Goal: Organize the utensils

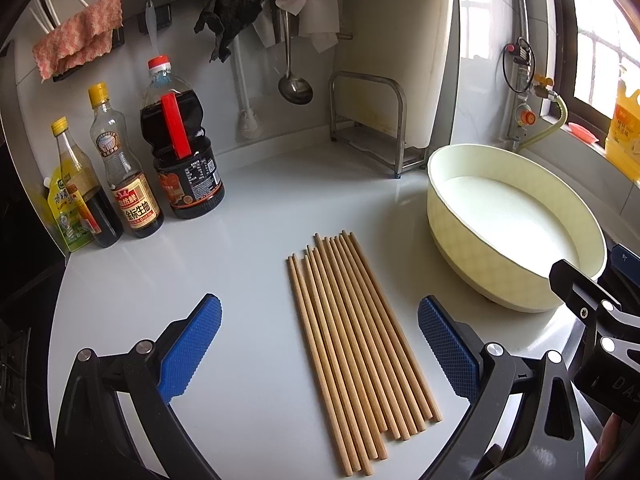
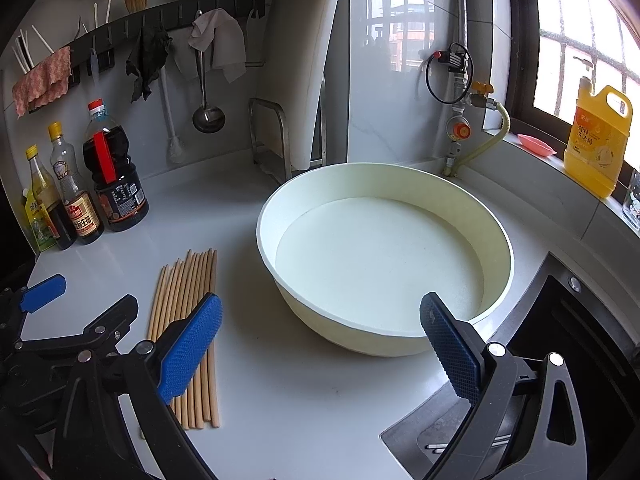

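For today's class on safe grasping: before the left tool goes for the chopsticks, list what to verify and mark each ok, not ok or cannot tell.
1. Left tool open: ok.
2. Chopsticks lie between its fingers, flat on the counter: ok.
3. Right tool open, holding nothing: ok.
4. Basin empty and close beside the chopsticks: ok.
5. Sauce bottles stand apart from the bundle: ok.
6. Chopstick ends aligned: not ok, staggered.

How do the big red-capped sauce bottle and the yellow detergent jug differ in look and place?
The red-capped sauce bottle is clear plastic with dark liquid; the yellow detergent jug is opaque. The sauce bottle stands on the white counter beside smaller bottles; the detergent jug stands on the window sill. The sauce bottle has a screw cap; the detergent jug has a pump. Both stand upright.
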### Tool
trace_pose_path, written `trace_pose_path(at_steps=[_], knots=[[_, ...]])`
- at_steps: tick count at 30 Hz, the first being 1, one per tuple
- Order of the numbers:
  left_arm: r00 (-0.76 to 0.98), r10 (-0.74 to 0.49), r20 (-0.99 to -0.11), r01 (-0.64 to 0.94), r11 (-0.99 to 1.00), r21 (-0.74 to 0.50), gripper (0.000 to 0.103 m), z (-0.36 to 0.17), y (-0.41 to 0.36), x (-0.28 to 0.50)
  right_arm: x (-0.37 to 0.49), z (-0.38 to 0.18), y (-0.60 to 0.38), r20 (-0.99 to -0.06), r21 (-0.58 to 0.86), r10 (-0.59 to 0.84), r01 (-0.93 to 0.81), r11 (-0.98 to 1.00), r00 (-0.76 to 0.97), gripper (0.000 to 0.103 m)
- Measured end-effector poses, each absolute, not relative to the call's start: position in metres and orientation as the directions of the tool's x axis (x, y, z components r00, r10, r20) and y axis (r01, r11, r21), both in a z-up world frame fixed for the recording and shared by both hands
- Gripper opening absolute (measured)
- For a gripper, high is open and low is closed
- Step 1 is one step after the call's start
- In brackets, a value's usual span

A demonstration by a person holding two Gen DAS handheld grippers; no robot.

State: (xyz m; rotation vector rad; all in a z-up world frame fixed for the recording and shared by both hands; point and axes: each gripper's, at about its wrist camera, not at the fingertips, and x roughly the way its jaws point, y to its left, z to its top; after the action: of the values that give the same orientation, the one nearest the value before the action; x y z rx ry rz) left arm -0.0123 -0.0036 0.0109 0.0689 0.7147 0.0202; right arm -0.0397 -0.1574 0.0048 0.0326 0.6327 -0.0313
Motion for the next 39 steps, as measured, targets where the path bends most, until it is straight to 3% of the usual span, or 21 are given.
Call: trace_pose_path(at_steps=[18, 27, 32, 39], knots=[[0.751, 0.032, -0.660, -0.006, 0.999, 0.042, 0.097, 0.014, 0.006, -0.012, -0.044, 0.012, -0.160, -0.570, 0.040, -0.003, 0.031, 0.999, 0.822, 0.095], [0.706, 0.111, -0.700, -0.122, 0.992, 0.034, 0.097, -0.011, 0.063, -0.010, -0.049, -0.010, -0.130, -0.568, -0.018, 0.045, -0.067, 0.998, 0.822, 0.095], [0.708, 0.111, -0.698, -0.135, 0.991, 0.020, 0.097, -0.026, 0.077, -0.009, -0.043, -0.033, -0.109, -0.627, 0.041, 0.189, -0.210, 0.977, 0.755, 0.095], [0.696, 0.112, -0.709, -0.101, 0.993, 0.058, 0.097, -0.043, 0.070, -0.006, -0.030, -0.060, -0.097, -0.693, 0.010, 0.152, -0.201, 0.980, 0.705, 0.095]])
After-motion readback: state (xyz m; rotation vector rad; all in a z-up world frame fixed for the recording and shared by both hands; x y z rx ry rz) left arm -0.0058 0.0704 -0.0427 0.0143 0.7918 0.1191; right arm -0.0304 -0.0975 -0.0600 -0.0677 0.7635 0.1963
